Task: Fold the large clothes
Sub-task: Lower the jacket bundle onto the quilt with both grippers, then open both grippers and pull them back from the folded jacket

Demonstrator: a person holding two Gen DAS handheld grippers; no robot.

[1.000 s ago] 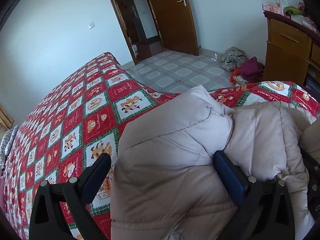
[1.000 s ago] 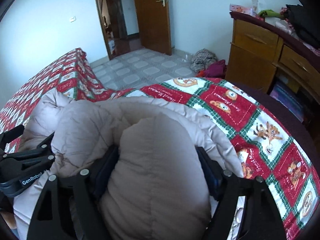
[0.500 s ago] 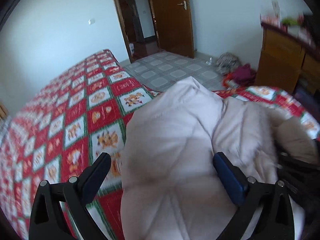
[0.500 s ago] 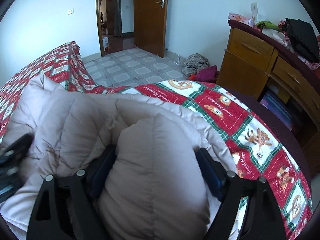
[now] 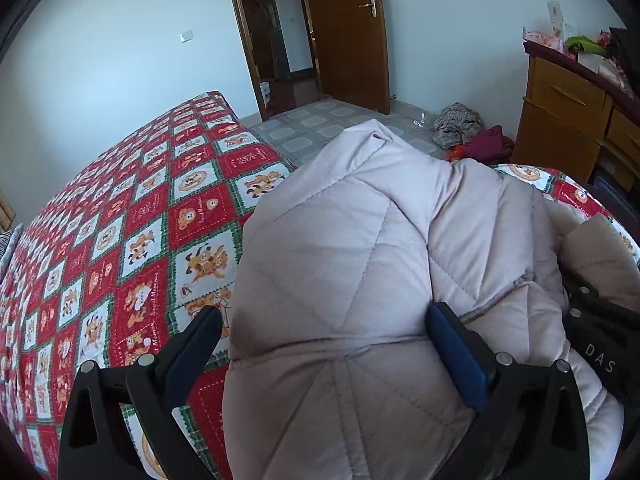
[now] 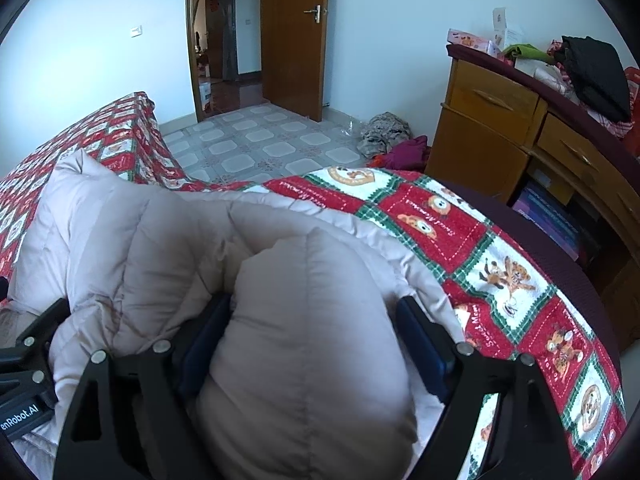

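A pale beige quilted puffer coat (image 5: 360, 248) lies bunched on the bed's red cartoon-print cover (image 5: 152, 240). My left gripper (image 5: 324, 314) stands open around a bulge of the coat. Its right finger (image 5: 456, 356) rests against the fabric and its left finger (image 5: 188, 356) is clear of it, over the cover. My right gripper (image 6: 314, 302) has a puffy fold of the coat (image 6: 312, 352) between its jaws. The jaws are opening while both pads still touch the fold. Each gripper shows at the edge of the other's view: the right gripper (image 5: 592, 320) and the left gripper (image 6: 28, 360).
The bed's corner and dark edge (image 6: 560, 248) lie to the right, with a wooden dresser (image 6: 500, 120) just beyond. A heap of clothes (image 6: 392, 140) sits on the tiled floor (image 6: 256, 140) near the open door (image 6: 292, 36). Bedspread stretches away to the left.
The left gripper has shifted sideways, so the coat's bulge now fills more of the space between its fingers. The right gripper's jaws have spread slightly around the fold.
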